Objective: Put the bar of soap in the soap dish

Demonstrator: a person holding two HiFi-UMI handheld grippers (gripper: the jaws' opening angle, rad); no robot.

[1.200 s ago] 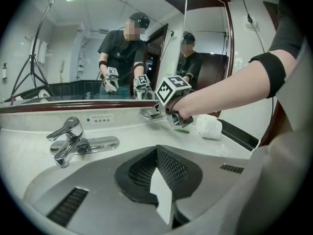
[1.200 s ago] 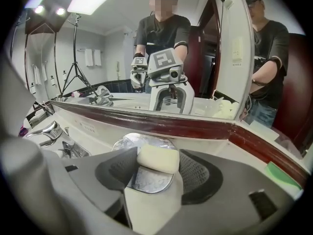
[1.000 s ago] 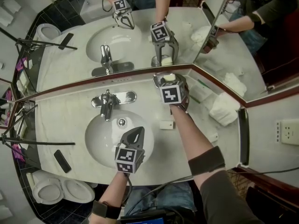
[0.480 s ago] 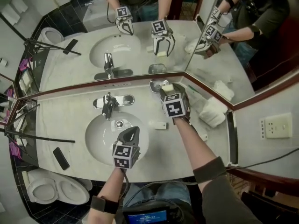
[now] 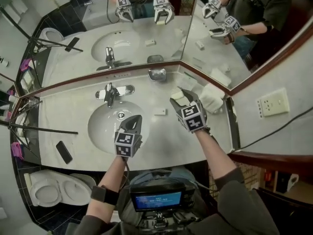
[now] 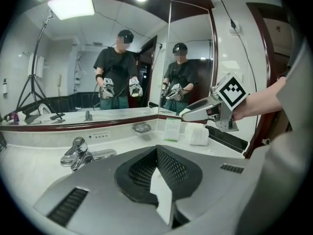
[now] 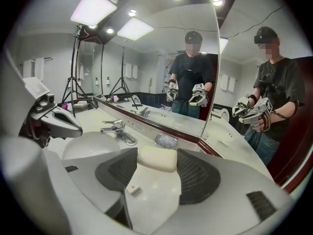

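A: Risk noted?
B: Soap (image 7: pixel 157 158) was pinched in the right gripper (image 5: pixel 179 98) over the counter's (image 5: pixel 68 116) right side. The slick bar could have squirted out into the sink (image 5: pixel 105 129).
A: Containers?
B: Soap dish (image 5: pixel 157 74) at the counter's back edge looked empty. Left gripper (image 5: pixel 135 120) was closed on nothing.

Towels (image 5: pixel 212 98) right of soap dish (image 5: pixel 157 74)

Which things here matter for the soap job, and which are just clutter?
Job: bar of soap, clamped in the right gripper; soap dish, empty, by the mirror corner.
Lying about: faucet; small white box; folded towels; left gripper, shut and empty.
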